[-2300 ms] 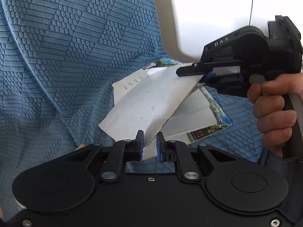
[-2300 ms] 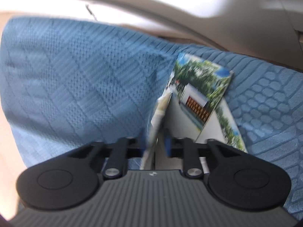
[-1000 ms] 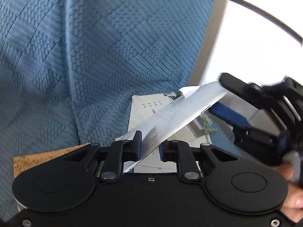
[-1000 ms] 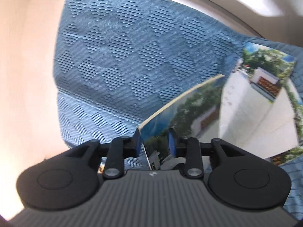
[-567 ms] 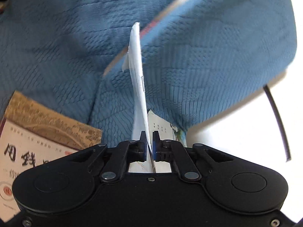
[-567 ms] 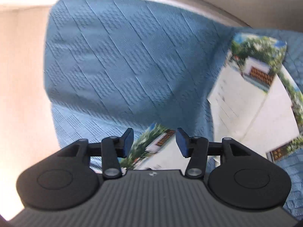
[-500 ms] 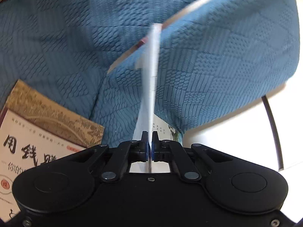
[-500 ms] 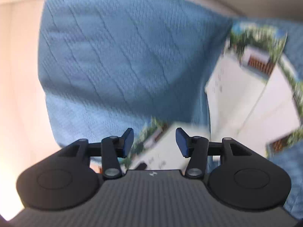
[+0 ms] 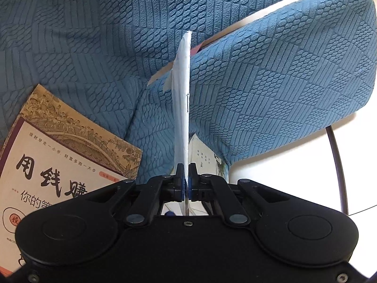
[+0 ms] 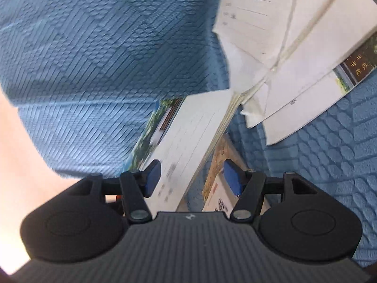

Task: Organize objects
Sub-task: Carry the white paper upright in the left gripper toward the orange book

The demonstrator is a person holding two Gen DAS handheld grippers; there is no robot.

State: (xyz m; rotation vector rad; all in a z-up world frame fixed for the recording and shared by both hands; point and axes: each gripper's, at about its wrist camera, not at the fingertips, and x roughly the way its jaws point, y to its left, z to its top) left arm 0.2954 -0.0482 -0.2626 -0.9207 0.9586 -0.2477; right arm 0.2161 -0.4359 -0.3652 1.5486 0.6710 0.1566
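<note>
In the left wrist view my left gripper (image 9: 185, 172) is shut on a white booklet (image 9: 182, 94), which stands upright and edge-on over the blue cushions. A brown book with large Chinese characters (image 9: 59, 160) lies at lower left. In the right wrist view my right gripper (image 10: 192, 174) is open and its jaws are opening. A lined white booklet with a photo cover (image 10: 193, 127) shows just beyond the blue pads (image 10: 153, 172), and neither pad touches it. The brown book (image 10: 219, 160) peeks out under it.
A blue textured sofa cover (image 9: 282, 82) fills both views. More open booklets (image 10: 294, 47) lie spread at the upper right of the right wrist view. White floor with a black cable (image 9: 337, 160) lies beyond the cushion edge. Pale floor (image 10: 14, 141) shows at left.
The left gripper closed fully on the white booklet and rolled, so it now stands edge-on. The right gripper let go of it, spread its jaws and dropped lower. The brown book came into view.
</note>
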